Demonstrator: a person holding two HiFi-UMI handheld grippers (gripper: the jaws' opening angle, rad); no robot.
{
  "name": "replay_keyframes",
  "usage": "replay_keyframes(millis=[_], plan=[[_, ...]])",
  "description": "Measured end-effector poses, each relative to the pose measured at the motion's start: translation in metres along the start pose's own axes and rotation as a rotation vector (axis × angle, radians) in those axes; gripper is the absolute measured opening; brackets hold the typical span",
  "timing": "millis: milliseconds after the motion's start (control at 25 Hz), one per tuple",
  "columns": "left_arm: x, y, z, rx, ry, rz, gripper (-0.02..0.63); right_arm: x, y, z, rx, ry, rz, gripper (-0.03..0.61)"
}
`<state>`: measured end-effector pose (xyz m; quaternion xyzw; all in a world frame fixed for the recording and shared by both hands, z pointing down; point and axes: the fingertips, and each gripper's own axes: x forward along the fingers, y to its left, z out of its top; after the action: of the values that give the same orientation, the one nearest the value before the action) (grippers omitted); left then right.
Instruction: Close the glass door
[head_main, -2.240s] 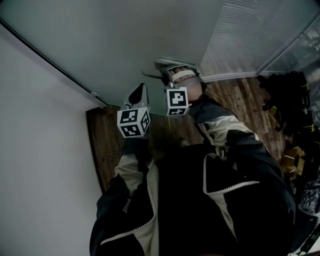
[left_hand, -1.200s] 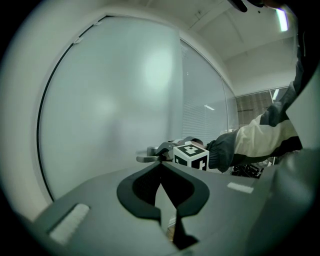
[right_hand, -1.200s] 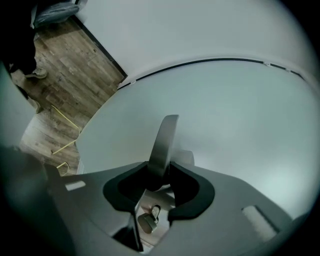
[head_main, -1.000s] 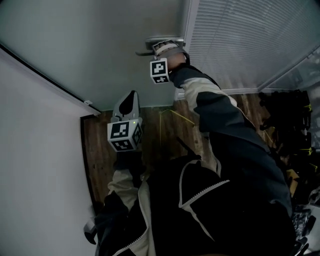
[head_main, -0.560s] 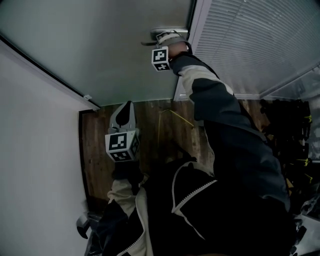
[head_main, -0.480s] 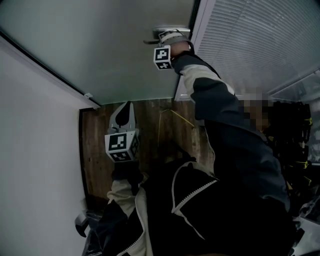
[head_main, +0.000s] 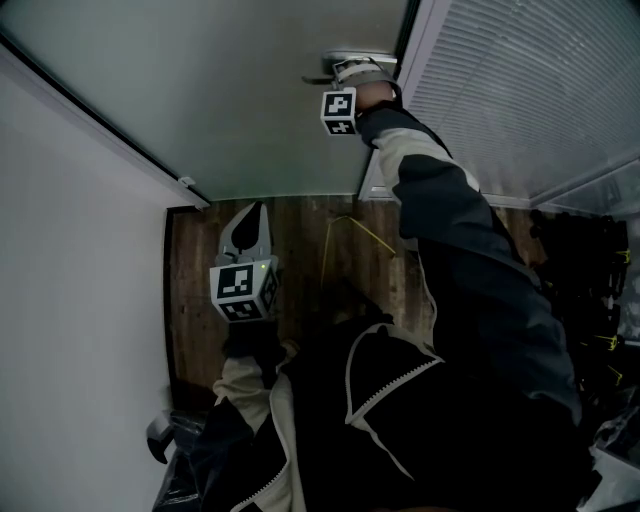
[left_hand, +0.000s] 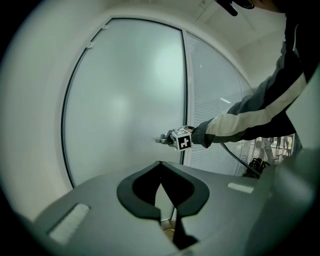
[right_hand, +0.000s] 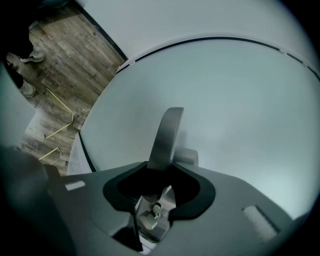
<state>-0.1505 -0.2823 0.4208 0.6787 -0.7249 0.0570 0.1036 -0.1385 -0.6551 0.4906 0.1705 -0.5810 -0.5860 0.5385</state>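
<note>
The frosted glass door (head_main: 230, 90) fills the upper left of the head view, running from the top edge down to the wood floor (head_main: 200, 300). Its free edge stands just beside the white frame (head_main: 385, 150) of a panel with closed slat blinds (head_main: 520, 90) on the upper right. Whether the door is fully latched cannot be told.

The metal door handle (right_hand: 167, 135) sits near that free edge, at the top centre of the head view. The right hand-held gripper (right_hand: 161, 166) is clamped on it. In the right gripper view the lever rises straight up from between the two jaws, which press on its sides, and the handle's round base shows just behind. The arm in a dark and cream sleeve (head_main: 440, 200) stretches out to it across the middle of the frame.

The left hand-held gripper (left_hand: 160, 163) holds nothing. Its jaws are together, tips touching, in the lower centre of the left gripper view. It points toward the foot of the door and hangs over the floor, well apart from the handle.

Each gripper's cube carries black-and-white square patterns. No letters or words can be read on them. One cube (head_main: 340, 110) is just below the handle, the other (head_main: 243, 290) is at the lower left of centre.

A plain white wall (head_main: 70, 300) takes up the left side. Thin yellow lines (head_main: 350, 235) lie on the floor near the door's bottom corner.
</note>
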Motion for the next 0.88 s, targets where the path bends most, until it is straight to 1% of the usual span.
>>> replay_keyframes(millis=[80, 120, 200, 280, 320, 360, 400, 440, 480, 520, 560, 680, 760, 880], plan=[[-0.003, 0.003, -0.002, -0.004, 0.011, 0.012, -0.002, 0.0, 0.003, 0.003, 0.028, -0.009, 0.023, 0.139], [-0.005, 0.004, -0.003, -0.006, 0.011, 0.014, -0.002, -0.001, 0.004, 0.005, 0.068, -0.019, 0.047, 0.148], [-0.007, 0.007, -0.002, -0.007, 0.004, 0.017, -0.002, -0.01, 0.002, 0.011, 0.183, -0.051, 0.087, 0.249], [-0.007, 0.013, -0.001, -0.017, -0.008, 0.022, -0.002, -0.035, -0.008, 0.018, 0.314, -0.117, 0.077, 0.25], [-0.007, 0.016, 0.0, -0.025, -0.012, 0.024, -0.002, -0.052, -0.012, 0.022, 0.401, -0.168, 0.065, 0.243], [-0.006, 0.018, 0.0, -0.031, -0.016, 0.023, -0.002, -0.073, -0.013, 0.027, 0.515, -0.232, 0.059, 0.207], [-0.005, 0.019, 0.001, -0.034, -0.021, 0.02, -0.002, -0.095, -0.012, 0.033, 0.652, -0.304, 0.068, 0.154], [-0.003, 0.021, 0.001, -0.037, -0.026, 0.014, -0.002, -0.119, -0.008, 0.039, 0.796, -0.375, 0.092, 0.129], [-0.002, 0.022, 0.0, -0.042, -0.032, 0.006, -0.002, -0.141, -0.002, 0.044, 0.928, -0.435, 0.122, 0.092], [0.0, 0.023, -0.001, -0.05, -0.039, -0.005, -0.002, -0.162, 0.005, 0.049, 1.036, -0.482, 0.149, 0.063], [0.001, 0.025, -0.002, -0.061, -0.046, -0.015, -0.002, -0.18, 0.012, 0.054, 1.121, -0.517, 0.17, 0.051], [0.005, 0.026, 0.002, -0.071, -0.06, -0.04, -0.002, -0.224, 0.026, 0.064, 1.33, -0.598, 0.218, 0.011], [0.011, 0.019, 0.003, -0.066, -0.065, -0.063, -0.002, -0.249, 0.035, 0.065, 1.449, -0.636, 0.243, 0.005], [0.026, 0.003, 0.008, -0.052, -0.069, -0.115, -0.002, -0.277, 0.045, 0.058, 1.596, -0.658, 0.266, 0.005]])
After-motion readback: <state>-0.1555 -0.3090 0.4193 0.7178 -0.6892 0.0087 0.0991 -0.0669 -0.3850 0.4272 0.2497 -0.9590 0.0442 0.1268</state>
